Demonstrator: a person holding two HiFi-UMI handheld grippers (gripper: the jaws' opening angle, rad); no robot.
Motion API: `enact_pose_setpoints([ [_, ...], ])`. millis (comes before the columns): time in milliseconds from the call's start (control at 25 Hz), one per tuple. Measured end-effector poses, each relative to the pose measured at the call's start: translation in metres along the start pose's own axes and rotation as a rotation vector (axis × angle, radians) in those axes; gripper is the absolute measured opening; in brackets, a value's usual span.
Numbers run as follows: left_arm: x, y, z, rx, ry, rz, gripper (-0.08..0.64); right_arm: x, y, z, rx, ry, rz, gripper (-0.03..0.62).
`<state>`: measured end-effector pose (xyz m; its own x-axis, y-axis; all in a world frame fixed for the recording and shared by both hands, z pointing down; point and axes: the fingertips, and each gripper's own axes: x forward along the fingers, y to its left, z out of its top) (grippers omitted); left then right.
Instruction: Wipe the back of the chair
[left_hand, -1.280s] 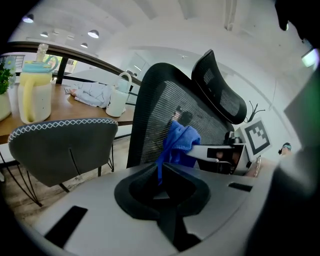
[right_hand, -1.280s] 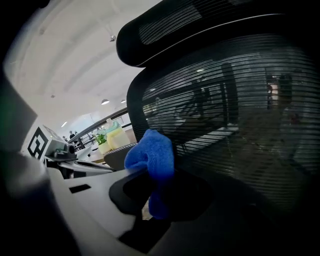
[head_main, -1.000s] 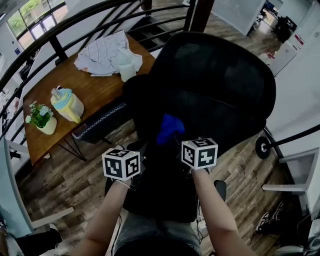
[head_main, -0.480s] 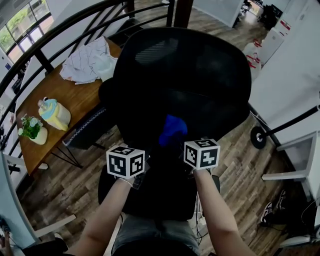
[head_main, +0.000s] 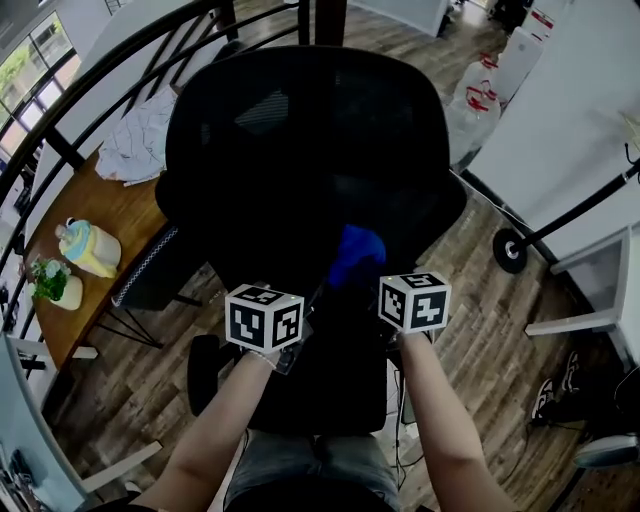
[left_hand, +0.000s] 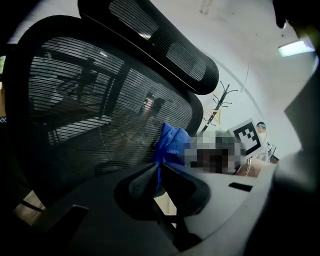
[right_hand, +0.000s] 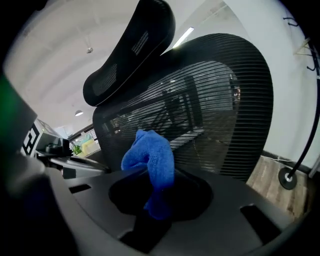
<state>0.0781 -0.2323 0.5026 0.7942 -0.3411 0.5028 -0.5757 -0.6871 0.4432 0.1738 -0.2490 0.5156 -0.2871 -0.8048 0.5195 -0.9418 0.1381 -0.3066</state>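
The black mesh chair back (head_main: 300, 150) fills the middle of the head view, its headrest (right_hand: 130, 50) above it in the right gripper view. My right gripper (right_hand: 159, 197) is shut on a blue cloth (right_hand: 152, 157), which is bunched against the lower mesh (head_main: 355, 255). The right marker cube (head_main: 415, 300) sits just below the cloth. My left gripper (left_hand: 157, 170) is close to the mesh on the left, jaws closed together with nothing between them. Its marker cube (head_main: 265, 318) is level with the right one. From the left gripper view the blue cloth (left_hand: 170, 145) shows beyond the jaws.
A wooden table (head_main: 110, 215) stands at the left with a potted plant (head_main: 50, 285), a yellow and blue jug (head_main: 85, 248) and a white cloth (head_main: 140, 135). A black railing (head_main: 90, 85) curves behind. A wheel (head_main: 510, 250) and white furniture (head_main: 590, 290) are at the right.
The head view has swung, so the table and railing slid left and the chair back sits more centred. Both grippers stay at the lower mesh, and the cloth has shifted slightly right.
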Motion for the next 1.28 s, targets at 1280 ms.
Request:
enact_pose_setpoints([
  [1280, 0.041, -0.048, -0.015, 0.025, 0.046, -0.044, 0.037, -0.085, -0.121, -0.022, 0.190, -0.084, -0.227, 0.094],
])
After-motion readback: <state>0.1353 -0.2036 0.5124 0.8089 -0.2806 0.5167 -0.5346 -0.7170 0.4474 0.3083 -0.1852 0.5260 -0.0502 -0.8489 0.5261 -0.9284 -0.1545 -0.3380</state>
